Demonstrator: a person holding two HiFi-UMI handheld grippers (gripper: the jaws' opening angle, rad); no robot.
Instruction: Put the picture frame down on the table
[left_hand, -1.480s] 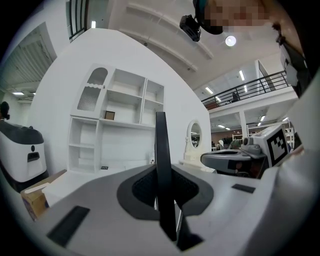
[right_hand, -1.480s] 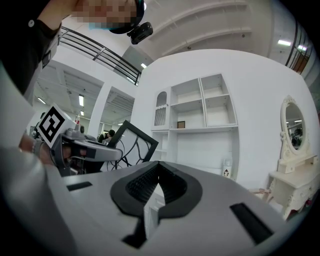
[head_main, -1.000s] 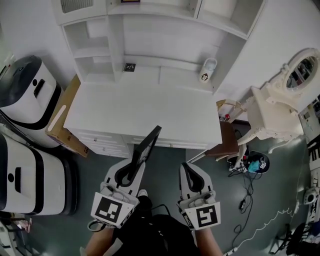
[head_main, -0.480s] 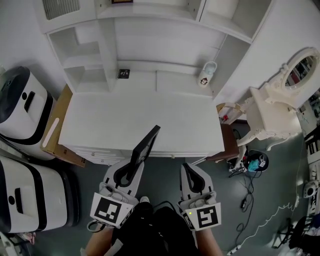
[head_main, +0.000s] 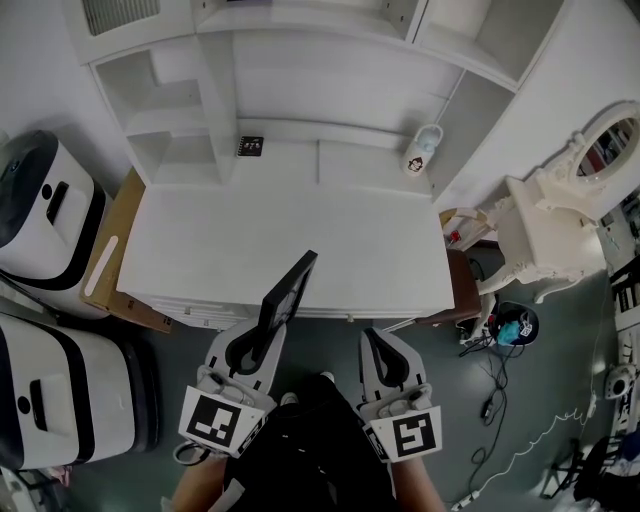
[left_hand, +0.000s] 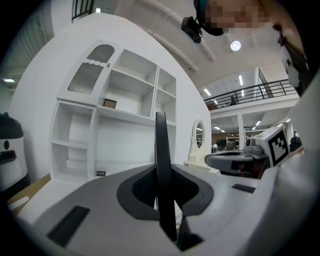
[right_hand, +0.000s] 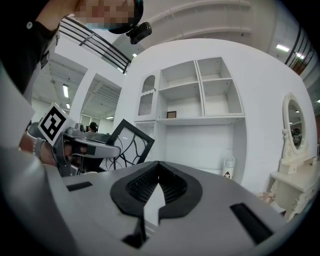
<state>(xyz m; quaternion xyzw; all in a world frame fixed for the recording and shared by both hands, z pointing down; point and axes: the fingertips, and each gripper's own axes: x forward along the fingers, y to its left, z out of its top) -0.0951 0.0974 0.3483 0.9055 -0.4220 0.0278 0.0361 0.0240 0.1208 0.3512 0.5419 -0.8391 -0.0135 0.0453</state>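
SETTING DOWN: My left gripper (head_main: 268, 335) clamps its fingers (left_hand: 90, 200) on the lower edge of the picture frame (head_main: 291, 291). The frame stands upright and edge-on just at the tabletop's (head_main: 300, 230) near edge, not yet resting on it. My right gripper (head_main: 372, 340) rides alongside, its fingers (right_hand: 100, 195) closed on nothing.

To do this well, I judge, I should carry the frame forward past the front lip. I then lower it until its bottom edge meets the white surface, and ease it flat before loosening my hold, so that it cannot topple. The free gripper could steady it.

A cardboard box (head_main: 110, 260) hugs the left edge and a brown chair (head_main: 455, 290) the right corner. The middle lies bare, with ample room. Far back, a small dark tag (head_main: 250, 146) and a little bottle (head_main: 422, 150) stand by the shelf unit (head_main: 330, 90), well apart from my path.
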